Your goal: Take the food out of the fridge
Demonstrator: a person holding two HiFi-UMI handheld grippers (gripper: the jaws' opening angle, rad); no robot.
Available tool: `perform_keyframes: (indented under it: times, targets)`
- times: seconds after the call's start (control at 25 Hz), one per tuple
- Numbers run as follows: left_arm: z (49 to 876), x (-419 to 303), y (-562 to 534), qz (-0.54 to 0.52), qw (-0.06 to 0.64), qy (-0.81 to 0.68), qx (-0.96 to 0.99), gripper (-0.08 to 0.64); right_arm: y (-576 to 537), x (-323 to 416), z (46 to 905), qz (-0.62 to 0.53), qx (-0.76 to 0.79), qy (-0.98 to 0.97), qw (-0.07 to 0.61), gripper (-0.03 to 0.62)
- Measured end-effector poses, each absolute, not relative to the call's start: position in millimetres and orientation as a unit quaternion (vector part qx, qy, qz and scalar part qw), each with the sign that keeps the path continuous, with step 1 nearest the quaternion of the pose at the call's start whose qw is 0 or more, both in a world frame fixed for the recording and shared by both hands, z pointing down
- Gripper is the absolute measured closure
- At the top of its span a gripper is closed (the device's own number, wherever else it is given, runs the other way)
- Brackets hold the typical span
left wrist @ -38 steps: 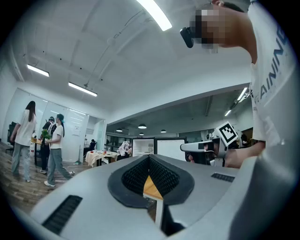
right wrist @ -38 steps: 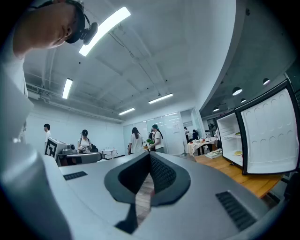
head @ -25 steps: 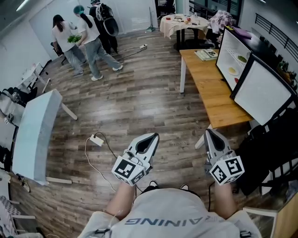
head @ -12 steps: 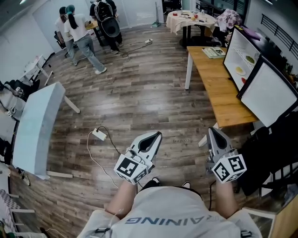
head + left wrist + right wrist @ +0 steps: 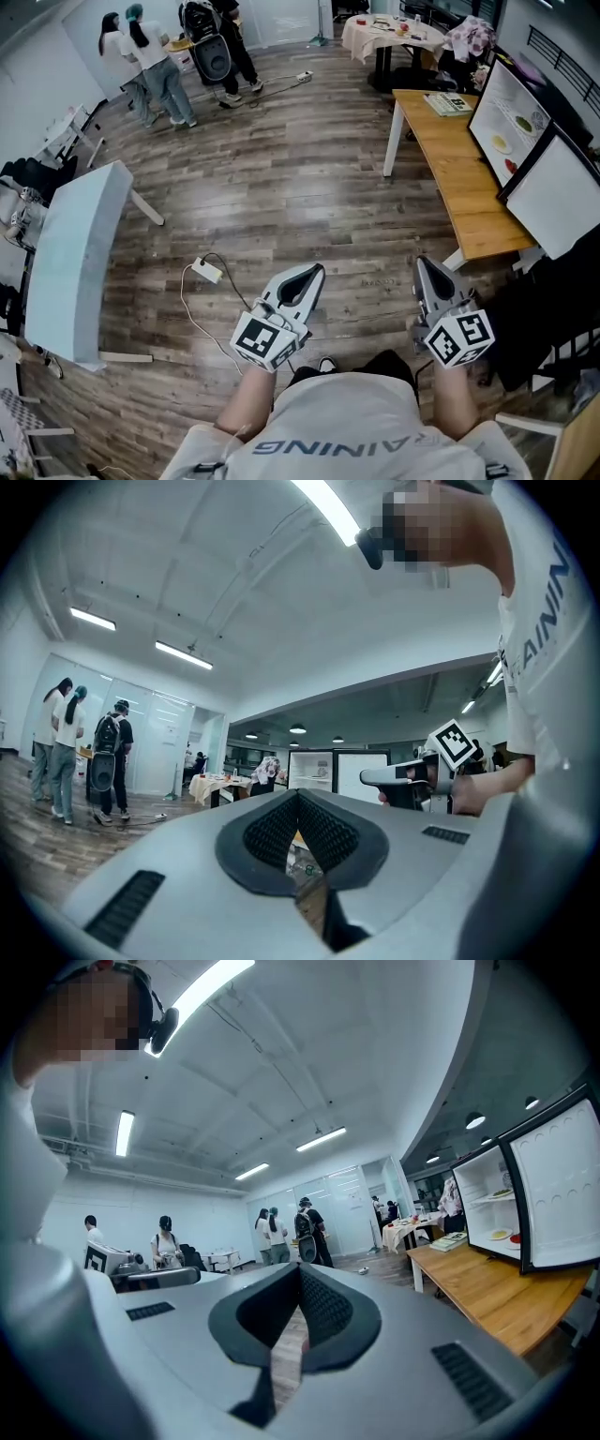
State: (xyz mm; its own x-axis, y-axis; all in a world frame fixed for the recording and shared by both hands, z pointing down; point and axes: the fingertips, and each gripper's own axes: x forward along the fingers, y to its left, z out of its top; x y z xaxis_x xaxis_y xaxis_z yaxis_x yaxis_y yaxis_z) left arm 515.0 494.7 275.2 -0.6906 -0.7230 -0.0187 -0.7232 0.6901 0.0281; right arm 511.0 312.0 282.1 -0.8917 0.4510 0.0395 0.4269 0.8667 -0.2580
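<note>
Approach step by the look of it, nothing picked yet. Left tongs (image 5: 312,273) and right tongs (image 5: 422,264) are both closed and empty, held level over the wood floor (image 5: 281,187). The fridge (image 5: 511,98) sits on the wooden bench (image 5: 455,178) ahead-right with its door (image 5: 567,202) open. Food is on the shelves: yellow plated item (image 5: 502,143), green one (image 5: 528,122), something red (image 5: 511,166). Next move calls for closing in on the fridge, opening one pair of tongs and lining up with a shelf.
</note>
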Motion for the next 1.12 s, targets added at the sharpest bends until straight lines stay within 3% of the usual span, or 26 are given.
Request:
perform_keyframes:
  times: [0.6, 1.12]
  targets:
    - [284.8, 415.0, 503.2, 0.015, -0.002, 0.922, -0.387, 0.551, 328.1, 398.1, 290.8, 0.123, -0.245, -0.96, 0.054, 0.572]
    - [266.3, 257.2, 405.8, 0.007, 0.006, 0.923, -0.386, 0.551, 223.9, 238.4, 283.4, 0.133, -0.245, -0.959, 0.043, 0.572]
